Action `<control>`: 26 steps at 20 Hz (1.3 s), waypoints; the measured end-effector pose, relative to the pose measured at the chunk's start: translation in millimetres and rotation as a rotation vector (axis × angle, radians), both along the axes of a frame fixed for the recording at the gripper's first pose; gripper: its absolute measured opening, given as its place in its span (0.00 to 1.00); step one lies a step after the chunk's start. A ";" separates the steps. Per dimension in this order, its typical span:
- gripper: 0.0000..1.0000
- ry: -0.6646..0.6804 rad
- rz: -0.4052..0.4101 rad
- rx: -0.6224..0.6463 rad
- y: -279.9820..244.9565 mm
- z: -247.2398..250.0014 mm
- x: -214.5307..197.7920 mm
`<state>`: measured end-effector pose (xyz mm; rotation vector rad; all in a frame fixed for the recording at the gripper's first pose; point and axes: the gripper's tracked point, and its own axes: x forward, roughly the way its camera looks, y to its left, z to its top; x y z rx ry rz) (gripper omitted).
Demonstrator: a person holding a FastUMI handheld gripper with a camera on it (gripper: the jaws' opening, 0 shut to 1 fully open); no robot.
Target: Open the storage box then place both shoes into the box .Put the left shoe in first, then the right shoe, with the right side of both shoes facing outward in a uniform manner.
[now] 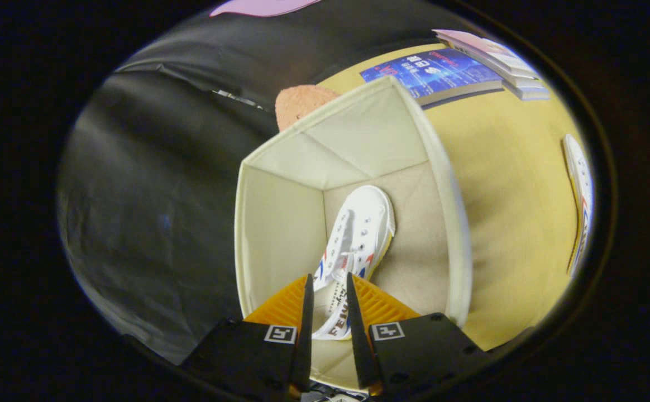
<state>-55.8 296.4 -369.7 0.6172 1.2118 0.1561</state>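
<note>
The gripper (pixel 328 285) points down into the open storage box (pixel 452 223), its two fingers drawn close and pinching the heel end of a white shoe (pixel 361 231) between them; both fingers press on the shoe's collar and tongue. The shoe reaches away from the fingers, its toe pointing toward the far corner of the box and resting on the beige fabric floor there, with the lace eyelets and red and blue side stripes facing up. The box is a soft cream fabric cube with pale inner walls and its top open. It stands on a yellow tabletop (pixel 503 184). Off to the right of the box, well apart from it, a second white shoe (pixel 580 195) lies on the yellow surface. Beyond the box, at the far side of the table, lies a blue-covered book (pixel 431 70), and next to it a small stack of pale books (pixel 498 56). Just behind the box's far left wall a pinkish-orange fuzzy object (pixel 300 103) peeks out. Dark booth cloth (pixel 157 195) hangs to the left and behind the table.
</note>
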 end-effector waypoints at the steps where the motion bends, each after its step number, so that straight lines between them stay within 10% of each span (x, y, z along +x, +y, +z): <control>1: 0.34 -0.015 -0.012 0.023 -4.3 10.0 4.5; 13: 0.34 -0.278 -0.302 0.050 -192.2 108.7 71.8; 26: 0.35 -0.247 -0.404 -0.247 -381.6 46.3 11.8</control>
